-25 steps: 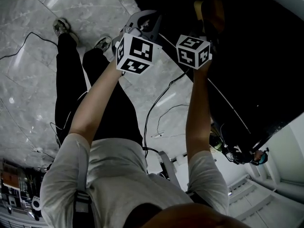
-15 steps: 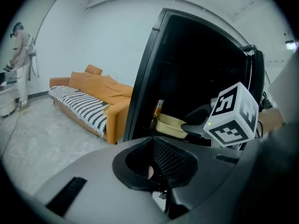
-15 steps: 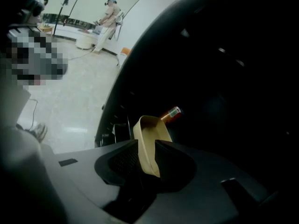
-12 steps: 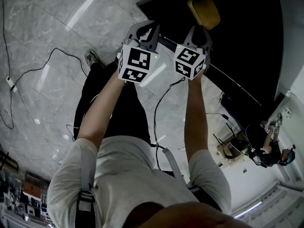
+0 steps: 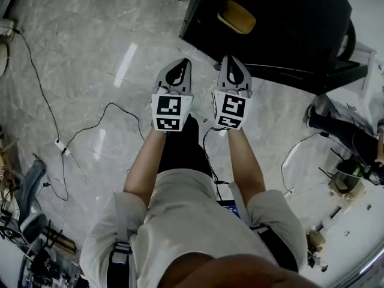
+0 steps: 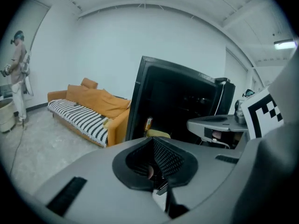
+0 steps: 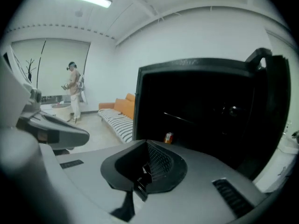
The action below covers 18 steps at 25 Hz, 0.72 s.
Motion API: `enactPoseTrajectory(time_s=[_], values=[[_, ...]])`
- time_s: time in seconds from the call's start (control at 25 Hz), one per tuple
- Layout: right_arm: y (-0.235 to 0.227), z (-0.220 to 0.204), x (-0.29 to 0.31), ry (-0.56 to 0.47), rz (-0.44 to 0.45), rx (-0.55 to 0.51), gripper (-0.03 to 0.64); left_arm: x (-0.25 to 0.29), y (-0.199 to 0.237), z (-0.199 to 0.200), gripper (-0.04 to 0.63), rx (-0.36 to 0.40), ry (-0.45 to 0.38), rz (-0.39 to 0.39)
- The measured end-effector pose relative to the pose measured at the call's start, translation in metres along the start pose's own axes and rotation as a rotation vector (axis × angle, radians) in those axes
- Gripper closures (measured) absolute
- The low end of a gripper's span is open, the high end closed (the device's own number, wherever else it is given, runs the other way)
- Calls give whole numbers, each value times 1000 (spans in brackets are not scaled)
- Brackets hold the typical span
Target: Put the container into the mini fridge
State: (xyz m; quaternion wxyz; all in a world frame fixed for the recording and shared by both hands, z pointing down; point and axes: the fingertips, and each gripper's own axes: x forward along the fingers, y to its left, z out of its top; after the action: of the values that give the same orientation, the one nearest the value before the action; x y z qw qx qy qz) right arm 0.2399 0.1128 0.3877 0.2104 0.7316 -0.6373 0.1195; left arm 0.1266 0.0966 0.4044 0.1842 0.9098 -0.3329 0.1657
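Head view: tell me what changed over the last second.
The right gripper let go of the yellow container, which now sits inside the mini fridge. That gripper's fingers have just been closing, with nothing between them. Both it and the left gripper pulled back from the fridge and now hang over the floor. The fridge stayed open, the left gripper empty.
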Motion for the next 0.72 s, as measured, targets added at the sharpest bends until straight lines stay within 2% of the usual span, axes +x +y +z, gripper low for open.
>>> enactPoseTrajectory(time_s=[0.2, 0.52, 0.6, 0.72], values=[[28, 46, -72, -97, -19, 77, 580, -55, -18, 24, 583, 92, -33, -53], [24, 115, -206, -221, -169, -3, 580, -157, -67, 83, 583, 191, -123, -132], [25, 129, -229, -237, -170, 11, 580, -171, -79, 96, 583, 197, -145, -154], [26, 129, -245, -231, -156, 39, 580, -182, -99, 101, 583, 215, -183, -177]])
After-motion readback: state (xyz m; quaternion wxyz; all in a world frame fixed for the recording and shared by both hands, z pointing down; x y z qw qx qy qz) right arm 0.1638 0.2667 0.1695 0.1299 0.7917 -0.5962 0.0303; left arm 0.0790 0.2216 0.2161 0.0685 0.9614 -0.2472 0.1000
